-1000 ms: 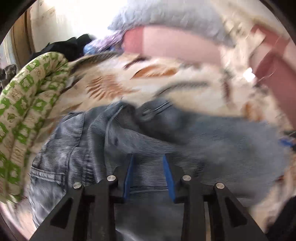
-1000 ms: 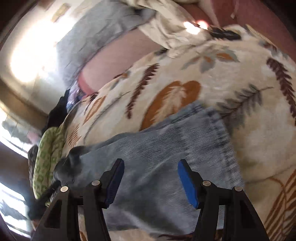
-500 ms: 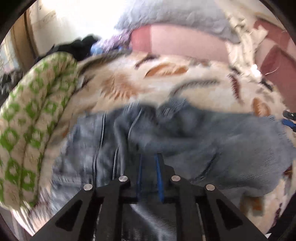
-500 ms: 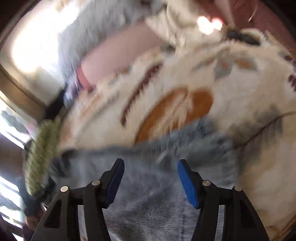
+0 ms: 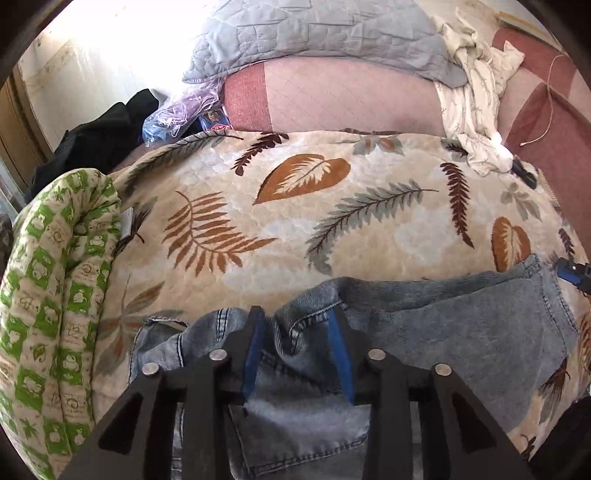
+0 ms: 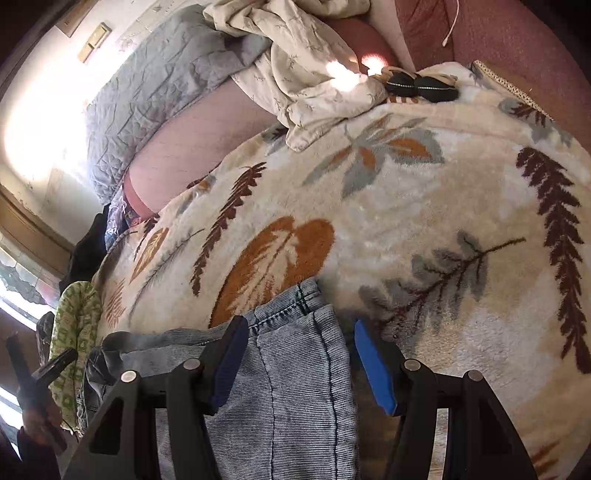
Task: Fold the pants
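Blue denim pants (image 5: 461,332) lie on a cream leaf-print blanket (image 5: 295,221). In the left wrist view the waistband end is bunched between my left gripper's (image 5: 295,325) blue pads; the jaws stand apart, and the fabric sits loosely between them. The legs stretch off to the right. In the right wrist view the hem end of the pants (image 6: 295,332) lies between the blue pads of my right gripper (image 6: 299,328), which is open wide just over the cloth. The right gripper's tip also shows in the left wrist view (image 5: 572,273).
A green-patterned rolled quilt (image 5: 55,295) lies along the left edge. A grey quilted pillow (image 5: 314,33), a pink cushion (image 5: 351,99) and crumpled white cloth (image 5: 476,103) sit at the back. A black object (image 6: 421,86) lies on the blanket's far edge.
My left gripper had closed to a narrow gap on the denim half a second ago and now stands wider apart. Both grippers have pulled back, and more blanket shows beyond the pants.
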